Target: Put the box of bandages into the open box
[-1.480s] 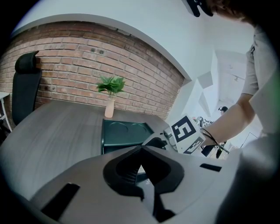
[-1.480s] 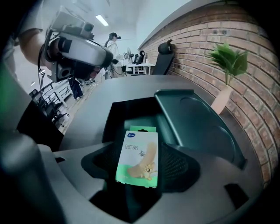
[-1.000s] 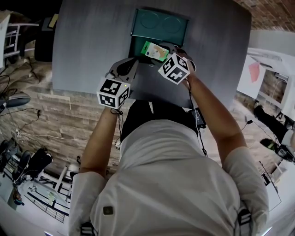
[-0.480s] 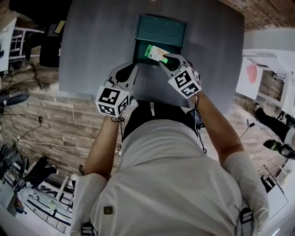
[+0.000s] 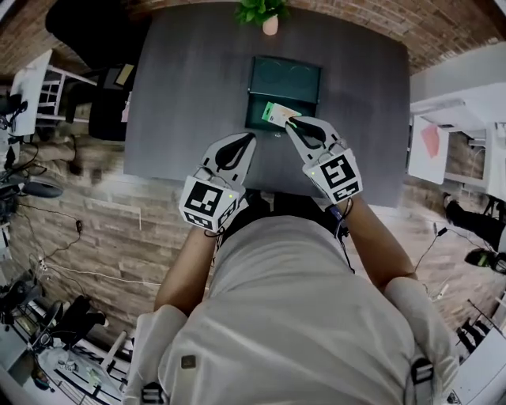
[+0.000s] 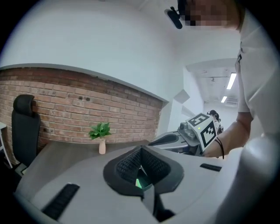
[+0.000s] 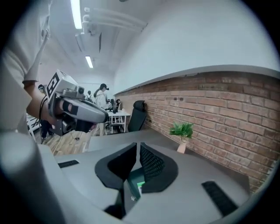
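Observation:
The open box is dark green and stands on the grey table with its lid folded back. The green-and-white box of bandages lies in its near half, free of both grippers. My right gripper hovers just at the near edge of that box, its jaws closing with nothing between them. My left gripper is shut and empty, a little to the left and nearer me. In the right gripper view a strip of green shows below the jaws of the right gripper.
A small potted plant stands at the table's far edge before a brick wall. A black chair is at the far left corner. White desks stand to the right of the table.
Both grippers have drawn back toward me from over the open box. The right jaws went from wide apart to nearly together. The bandage box stays in the open box.

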Demonstrator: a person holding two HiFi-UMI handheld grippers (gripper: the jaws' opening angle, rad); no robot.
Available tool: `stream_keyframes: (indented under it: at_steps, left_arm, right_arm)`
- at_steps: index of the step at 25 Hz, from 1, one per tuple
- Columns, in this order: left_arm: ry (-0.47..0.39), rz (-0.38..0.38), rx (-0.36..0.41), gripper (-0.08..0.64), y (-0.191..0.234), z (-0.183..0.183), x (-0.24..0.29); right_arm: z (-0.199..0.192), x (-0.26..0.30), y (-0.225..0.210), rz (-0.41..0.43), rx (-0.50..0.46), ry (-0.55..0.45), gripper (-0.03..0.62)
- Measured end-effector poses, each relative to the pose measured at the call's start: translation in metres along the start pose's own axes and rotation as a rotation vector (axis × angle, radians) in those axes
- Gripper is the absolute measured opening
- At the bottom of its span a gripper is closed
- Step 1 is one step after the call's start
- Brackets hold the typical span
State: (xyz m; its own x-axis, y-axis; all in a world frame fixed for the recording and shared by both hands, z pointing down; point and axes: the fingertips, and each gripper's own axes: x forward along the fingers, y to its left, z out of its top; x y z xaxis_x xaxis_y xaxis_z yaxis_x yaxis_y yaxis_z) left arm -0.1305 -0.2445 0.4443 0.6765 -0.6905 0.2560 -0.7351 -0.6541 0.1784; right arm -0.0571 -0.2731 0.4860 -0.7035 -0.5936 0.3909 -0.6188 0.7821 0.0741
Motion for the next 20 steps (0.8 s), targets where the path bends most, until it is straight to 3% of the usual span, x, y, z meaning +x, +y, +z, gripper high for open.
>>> stream_keyframes:
  at_steps: [7,15,20]
  left_arm:
    - [-0.088,-0.072,0.048,0.015,-0.033,0.042,-0.034]
    - [-0.128,-0.133,0.052,0.015,-0.056,0.047,-0.046]
    - [-0.15,-0.124,0.084,0.015,-0.078,0.059,-0.046]
  right_arm:
    - [0.045,-0.055,0.03,-0.066,0.05,-0.082,0.028]
    - [0.069,-0.091,0.054,-0.11,0.056,-0.116,0.021]
    - [0.075,-0.117,0.057,-0.113,0.082,-0.133,0.021]
